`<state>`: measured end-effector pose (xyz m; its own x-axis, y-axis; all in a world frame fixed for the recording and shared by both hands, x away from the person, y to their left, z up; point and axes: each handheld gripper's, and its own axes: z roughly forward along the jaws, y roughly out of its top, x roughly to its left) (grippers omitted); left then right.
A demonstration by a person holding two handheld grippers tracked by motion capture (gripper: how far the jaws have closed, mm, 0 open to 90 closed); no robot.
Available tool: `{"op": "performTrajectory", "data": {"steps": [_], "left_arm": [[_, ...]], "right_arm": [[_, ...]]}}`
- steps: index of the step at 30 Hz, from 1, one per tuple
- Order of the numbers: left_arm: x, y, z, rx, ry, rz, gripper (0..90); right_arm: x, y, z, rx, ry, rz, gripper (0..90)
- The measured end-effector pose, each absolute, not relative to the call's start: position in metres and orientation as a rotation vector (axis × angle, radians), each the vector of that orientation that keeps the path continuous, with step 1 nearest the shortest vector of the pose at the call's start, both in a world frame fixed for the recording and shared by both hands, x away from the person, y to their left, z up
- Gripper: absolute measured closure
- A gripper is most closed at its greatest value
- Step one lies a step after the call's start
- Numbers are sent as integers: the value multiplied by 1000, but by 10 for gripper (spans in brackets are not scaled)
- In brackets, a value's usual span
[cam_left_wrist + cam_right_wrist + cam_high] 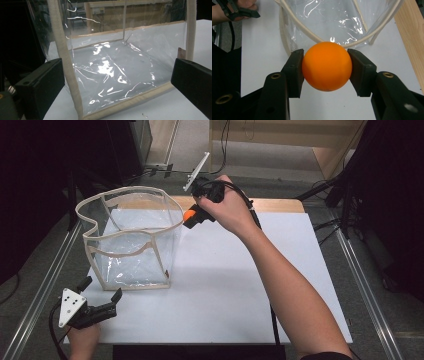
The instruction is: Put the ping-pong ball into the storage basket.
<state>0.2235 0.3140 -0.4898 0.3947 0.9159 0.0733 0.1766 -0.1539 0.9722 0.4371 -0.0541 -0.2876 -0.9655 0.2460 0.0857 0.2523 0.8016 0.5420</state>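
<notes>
**Orange ball held at the rim of the clear bag**

The orange ball [326, 66] sits clamped between the two black jaws of the right gripper [326, 67], one pad pressed to each side of it. Seen from above, the ball [189, 214] hangs in the air just beside the far right corner of the clear plastic bag [131, 237], close to its cream-trimmed rim and not inside it.

The bag stands upright and open on a white sheet [225, 285] that covers most of a pale wooden table [280, 205] (a strip of bare wood shows along the far edge). Its walls are glossy and creased, throwing back bright glints.

The left gripper [102, 297] rests low at the near left corner of the sheet, its jaws spread apart with nothing between them, aimed at the bag's near side.

Around the table the room is dim: grey floor, metal rails along both sides, dark cables trailing, and light wooden furniture beyond.
</notes>
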Motion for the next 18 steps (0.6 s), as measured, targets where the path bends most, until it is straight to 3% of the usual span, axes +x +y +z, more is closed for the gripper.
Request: {"op": "performTrajectory", "data": {"steps": [18], "left_arm": [[223, 314, -490, 1610, 988, 884, 0]], "right_arm": [[439, -37, -273, -379, -2991, -885, 479]]}}
